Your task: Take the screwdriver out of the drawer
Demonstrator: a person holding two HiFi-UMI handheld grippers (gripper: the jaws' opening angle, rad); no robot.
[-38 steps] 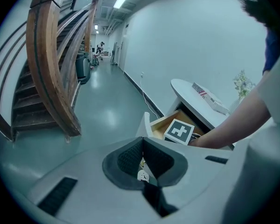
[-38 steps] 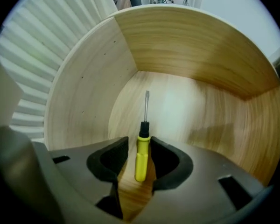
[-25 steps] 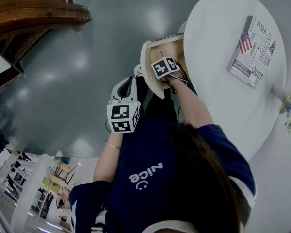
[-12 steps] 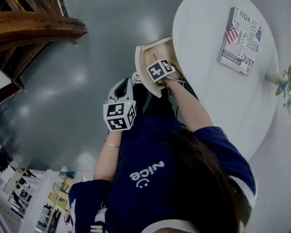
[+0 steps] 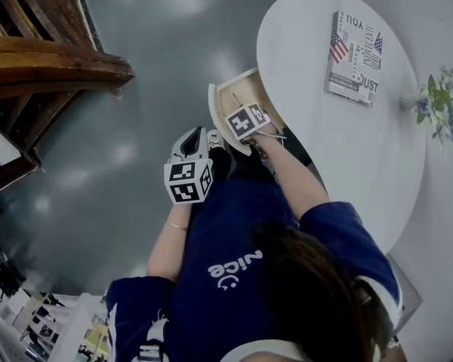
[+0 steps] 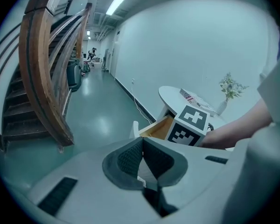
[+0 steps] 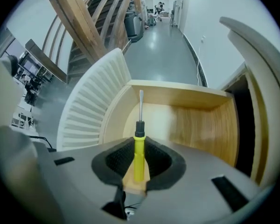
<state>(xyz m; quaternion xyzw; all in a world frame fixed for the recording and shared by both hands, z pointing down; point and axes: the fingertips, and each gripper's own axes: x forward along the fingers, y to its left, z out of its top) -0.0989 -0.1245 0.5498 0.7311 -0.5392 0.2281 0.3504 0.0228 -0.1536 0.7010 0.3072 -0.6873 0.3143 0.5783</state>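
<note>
In the right gripper view a screwdriver (image 7: 138, 150) with a yellow handle, black collar and thin steel shaft stands between the pads of my right gripper (image 7: 138, 157), which is shut on its handle; its tip points down into the open wooden drawer (image 7: 196, 125). In the head view my right gripper (image 5: 249, 123) hangs over the drawer (image 5: 234, 96) that sticks out from under the round white table (image 5: 309, 104). My left gripper (image 5: 190, 173) is held nearer the person's body, off the drawer; in the left gripper view its pads (image 6: 142, 155) meet with nothing between them.
The drawer's ribbed white front (image 7: 91, 106) curves at the left. On the table lie a book with a flag cover (image 5: 352, 47) and a small vase of flowers (image 5: 436, 104). A wooden staircase (image 5: 45, 59) rises at the left over a glossy grey floor (image 5: 136, 111).
My right gripper has risen above the drawer with the screwdriver in it. The head view has shifted, so the table and drawer sit further left. The left gripper has barely moved.
</note>
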